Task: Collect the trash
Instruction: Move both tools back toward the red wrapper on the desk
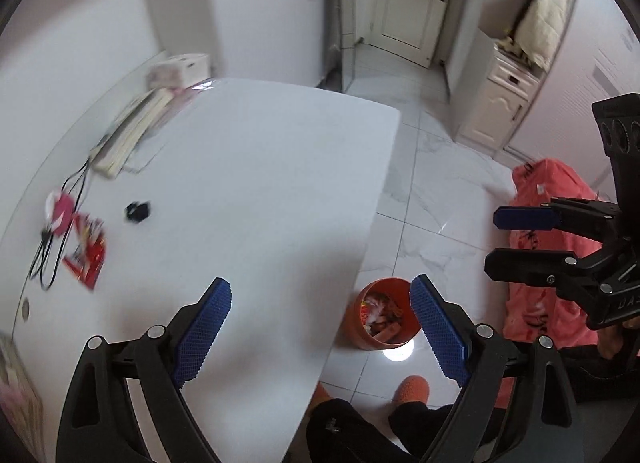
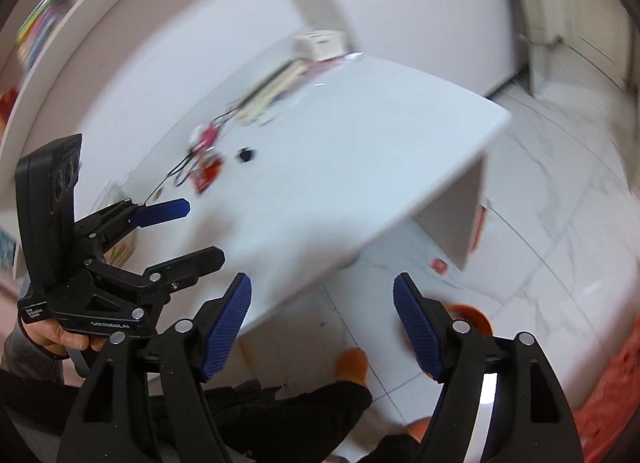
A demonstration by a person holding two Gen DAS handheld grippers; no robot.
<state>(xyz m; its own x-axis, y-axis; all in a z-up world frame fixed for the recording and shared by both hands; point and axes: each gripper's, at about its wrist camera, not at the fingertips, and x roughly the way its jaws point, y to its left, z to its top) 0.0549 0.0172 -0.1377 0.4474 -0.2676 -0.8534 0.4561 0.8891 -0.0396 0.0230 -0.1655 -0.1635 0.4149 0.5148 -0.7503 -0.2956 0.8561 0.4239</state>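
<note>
An orange bin stands on the floor by the table's corner, with wrappers inside. On the white table lie a red wrapper, a small black scrap and a pink round item. My left gripper hangs open and empty above the table edge and the bin. To its right, my right gripper is open and empty too. In the right wrist view, the right gripper is over the table corner, the left gripper beside it, and the red wrapper and black scrap lie farther off.
Black cables, a power strip and a box line the table's far side. A salmon cloth heap sits on the floor at the right. A person's orange slipper is near the bin. A red scrap lies under the table.
</note>
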